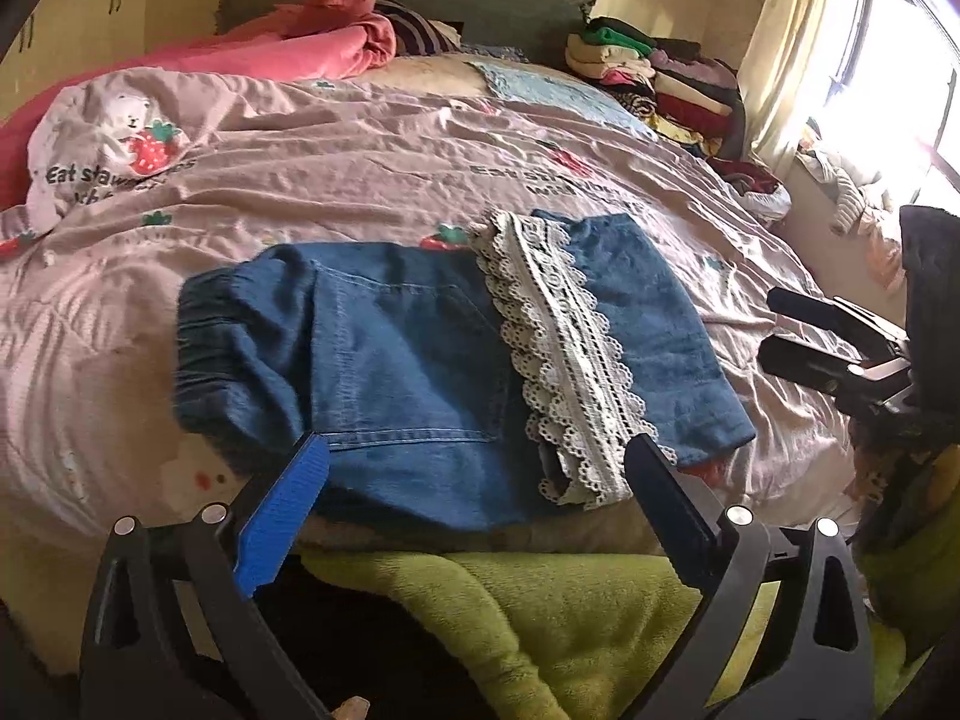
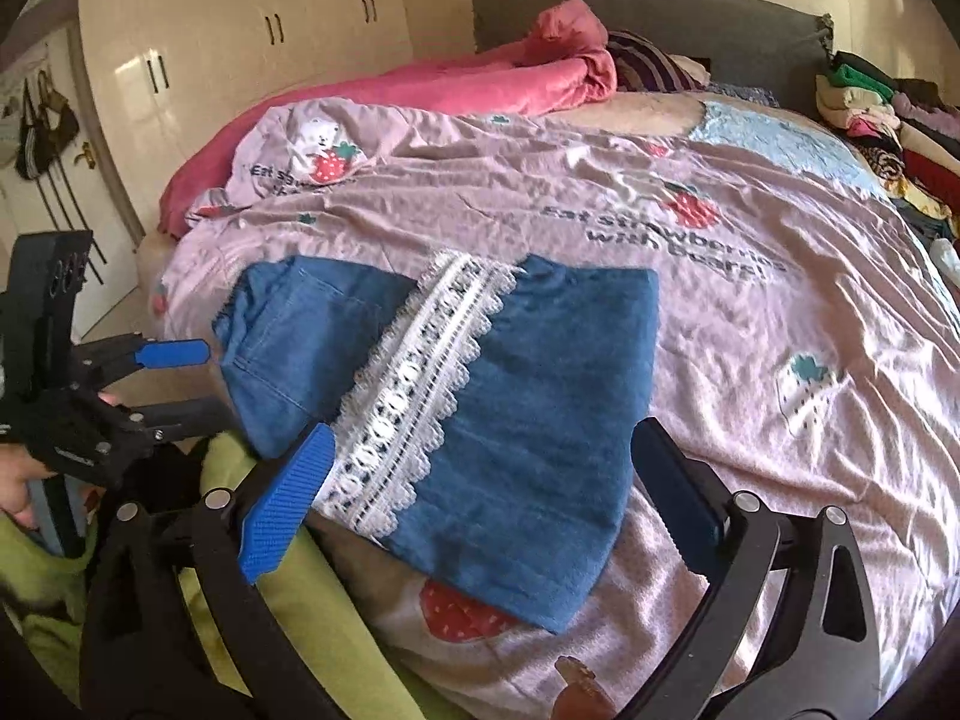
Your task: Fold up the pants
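Observation:
Blue denim pants (image 1: 408, 360) with a white lace hem band (image 1: 564, 348) lie folded over on the pink bed cover near the bed's front edge. They also show in the right wrist view (image 2: 528, 420), with the lace (image 2: 414, 384) across the middle. My left gripper (image 1: 480, 450) is open and empty, just in front of the pants. My right gripper (image 2: 486, 438) is open and empty over the near edge of the pants. The right gripper also shows in the left wrist view (image 1: 798, 330), and the left gripper in the right wrist view (image 2: 180, 378).
A pink strawberry-print cover (image 1: 360, 168) spreads over the bed. A red-pink blanket (image 1: 288, 42) lies at the head. Stacked folded clothes (image 1: 660, 78) sit at the far right by a curtained window. A green blanket (image 1: 540, 612) hangs at the front edge. Wardrobe doors (image 2: 240, 60) stand at left.

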